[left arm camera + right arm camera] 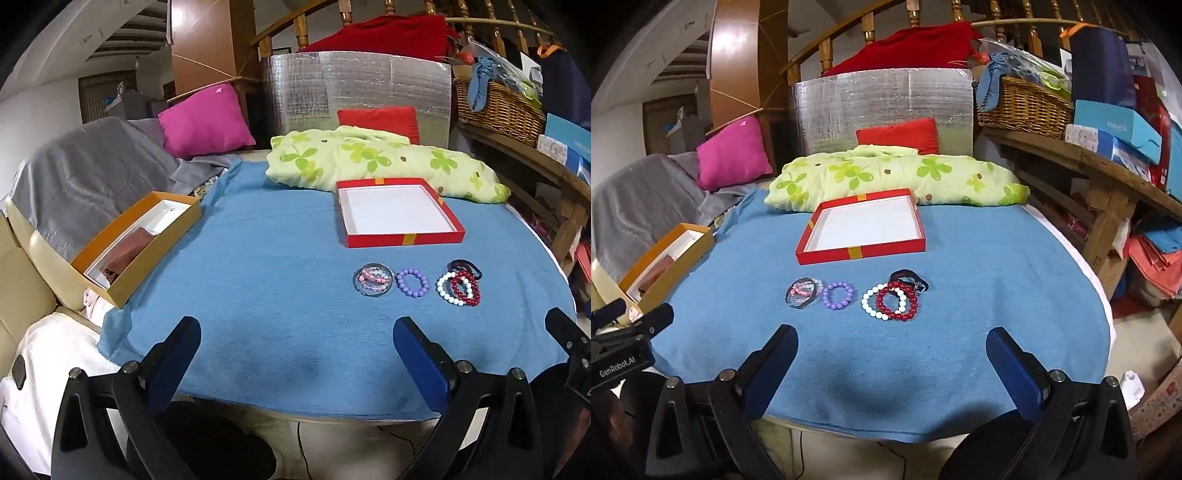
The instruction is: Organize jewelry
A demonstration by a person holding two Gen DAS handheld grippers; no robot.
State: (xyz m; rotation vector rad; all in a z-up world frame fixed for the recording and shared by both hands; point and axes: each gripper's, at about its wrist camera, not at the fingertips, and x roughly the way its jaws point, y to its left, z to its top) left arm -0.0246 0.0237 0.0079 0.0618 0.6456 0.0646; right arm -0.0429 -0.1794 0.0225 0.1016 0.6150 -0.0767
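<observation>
1. Your left claw [297, 338] hangs over the near edge of the counter [258, 258] with its jaws spread wide and nothing between them.
2. Your right claw [892, 345] sits the same way, jaws wide apart and empty, just short of the jewelry; its tip also shows at the right edge of the left wrist view.
3. The counter is round and covered with a blue cloth [960, 258].
4. The red box [862, 227] lies open on the cloth beyond the jewelry, its white inside bare.
5. In front of the box, the jewelry lies in a row across the cloth. At the left end is a clear round bangle [801, 291] with pink and pale beads inside its ring.
6. Just beside it, to the right, lies the purple bead bracelet [839, 295], close to or touching the bangle.
7. Further right, apart from the purple one, the white bead bracelet [871, 306] and the red bead bracelet [899, 301] overlap each other.
8. A dark band [908, 277] lies right behind that pair, touching the red beads.
9. An orange box [136, 240] rests tilted at the left edge of the counter, open, with a brownish folded thing inside.
10. A green-patterned quilt [886, 173] lies bunched at the far side of the counter, just behind the red box.
</observation>
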